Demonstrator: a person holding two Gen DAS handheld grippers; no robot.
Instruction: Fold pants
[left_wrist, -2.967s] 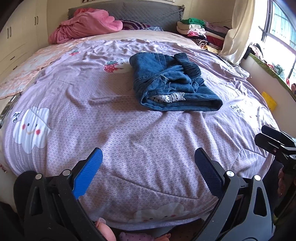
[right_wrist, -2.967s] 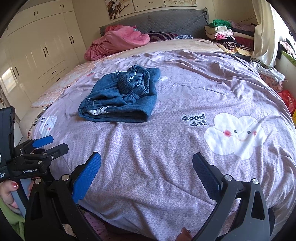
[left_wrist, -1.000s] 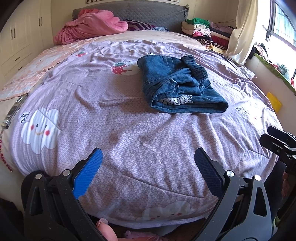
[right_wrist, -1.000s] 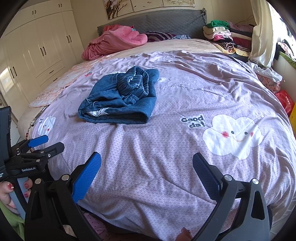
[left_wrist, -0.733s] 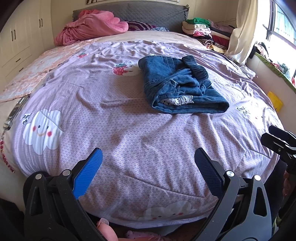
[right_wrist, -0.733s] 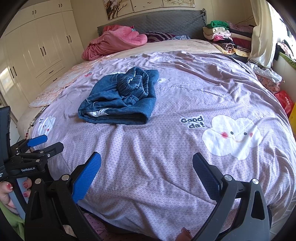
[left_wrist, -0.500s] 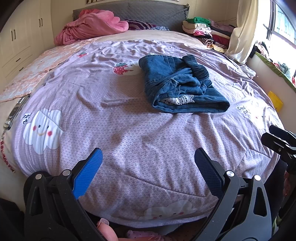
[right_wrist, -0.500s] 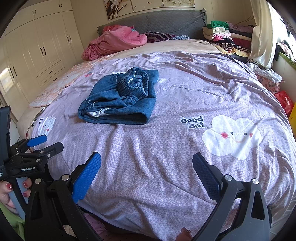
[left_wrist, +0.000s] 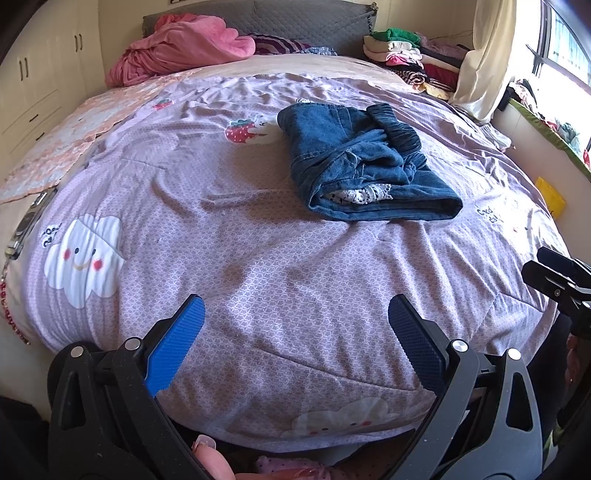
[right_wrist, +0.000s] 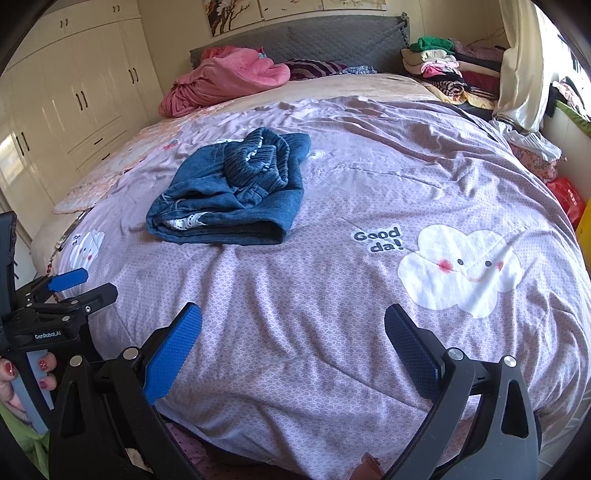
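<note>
The blue denim pants (left_wrist: 362, 166) lie folded in a thick bundle on the purple bedspread (left_wrist: 221, 240), with white lace showing at the near fold. They also show in the right wrist view (right_wrist: 236, 192), left of centre. My left gripper (left_wrist: 295, 332) is open and empty above the bed's near edge, well short of the pants. My right gripper (right_wrist: 291, 332) is open and empty, also near the front edge. The left gripper shows at the left edge of the right wrist view (right_wrist: 70, 291).
A pink blanket (left_wrist: 184, 48) lies at the grey headboard (right_wrist: 314, 40). Stacks of folded clothes (left_wrist: 406, 55) sit at the back right by a curtain (left_wrist: 480, 55). White wardrobes (right_wrist: 74, 92) stand on the left. A red bag (right_wrist: 565, 195) lies right of the bed.
The left wrist view has drifted slightly, so the pants sit a little further right in it. The pants and both grippers' open jaws are unchanged.
</note>
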